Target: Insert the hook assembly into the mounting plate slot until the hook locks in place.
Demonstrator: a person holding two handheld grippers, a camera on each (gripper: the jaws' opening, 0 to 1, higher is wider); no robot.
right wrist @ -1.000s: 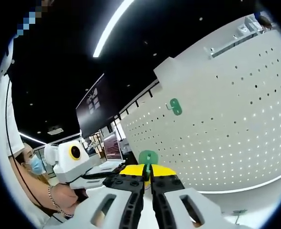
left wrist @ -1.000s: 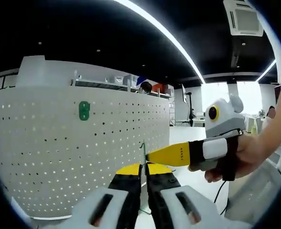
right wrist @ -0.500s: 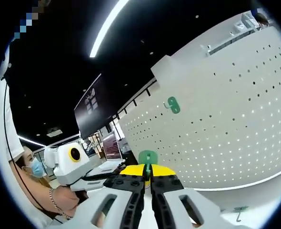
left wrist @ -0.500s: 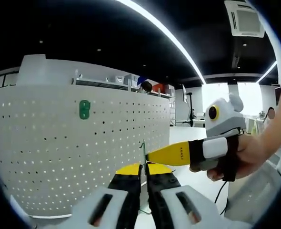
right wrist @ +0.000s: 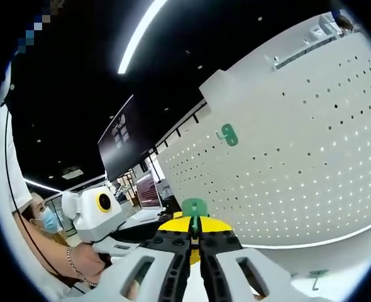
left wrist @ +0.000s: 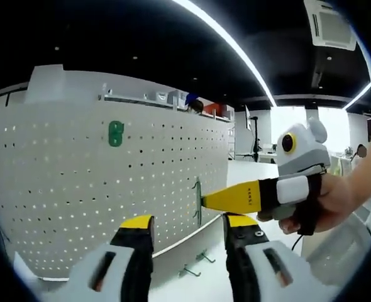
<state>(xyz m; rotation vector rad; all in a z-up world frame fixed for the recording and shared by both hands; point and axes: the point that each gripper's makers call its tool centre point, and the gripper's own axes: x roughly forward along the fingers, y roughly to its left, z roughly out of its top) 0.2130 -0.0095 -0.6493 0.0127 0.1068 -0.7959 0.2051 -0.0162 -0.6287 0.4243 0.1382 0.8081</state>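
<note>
The left claw stands wide apart and empty, its yellow tips spread either side of the green hook, which sits edge-on just ahead of it, close against the white pegboard. The right claw is pinched narrow on that hook, whose green plate rises just above its tips; from the left claw's side it reaches in with its yellow tip at the hook.

Another green hook is already mounted, up and to the left of the open claw. Two spare hooks lie on the counter just below, between the open jaws.

The hook looks to be at the board but I can't tell if it has locked. To do this well, I'd keep the plate flat to the board, line its prongs with the holes, then press in and down evenly without twisting, the free claw held ready to steady it.
</note>
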